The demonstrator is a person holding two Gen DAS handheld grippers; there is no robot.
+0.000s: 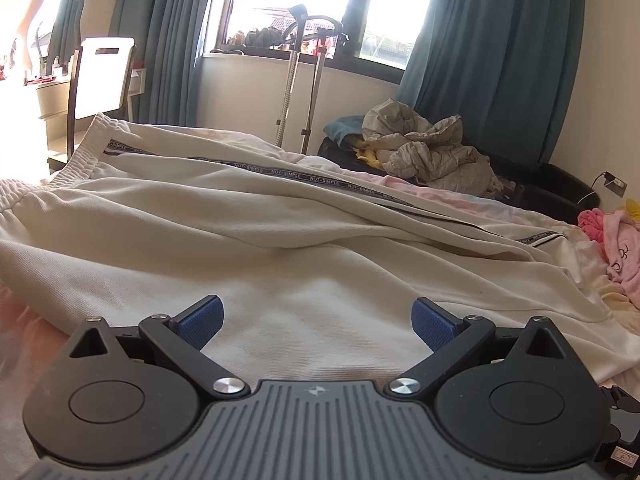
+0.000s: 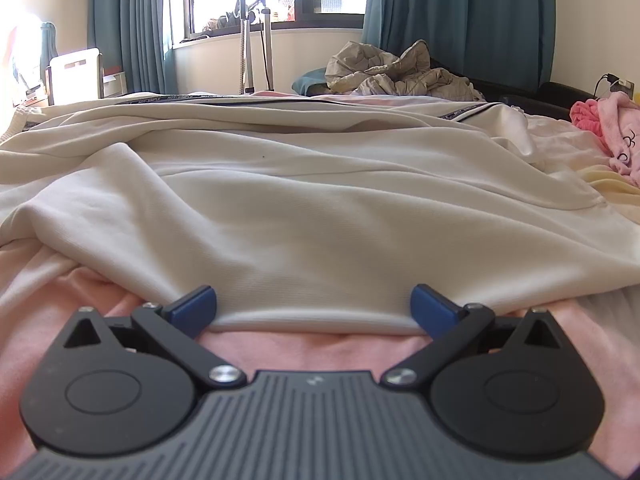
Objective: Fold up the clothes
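Cream track pants (image 1: 248, 224) with a black lettered side stripe lie spread across the pink bed sheet (image 2: 312, 350), elastic waistband at the far left. My left gripper (image 1: 318, 322) is open, low over the near cloth of the pants, with nothing between its blue pads. The pants also fill the right wrist view (image 2: 320, 200). My right gripper (image 2: 314, 308) is open at the near hem of the pants; the folded hem edge runs between its two blue pads, which stand wide apart.
A crumpled grey quilted jacket (image 1: 432, 148) lies on a dark sofa at the back right. Pink clothes (image 1: 616, 240) sit at the right edge of the bed. A white chair (image 1: 102, 80), a metal stand (image 1: 296, 80) and blue curtains stand by the window.
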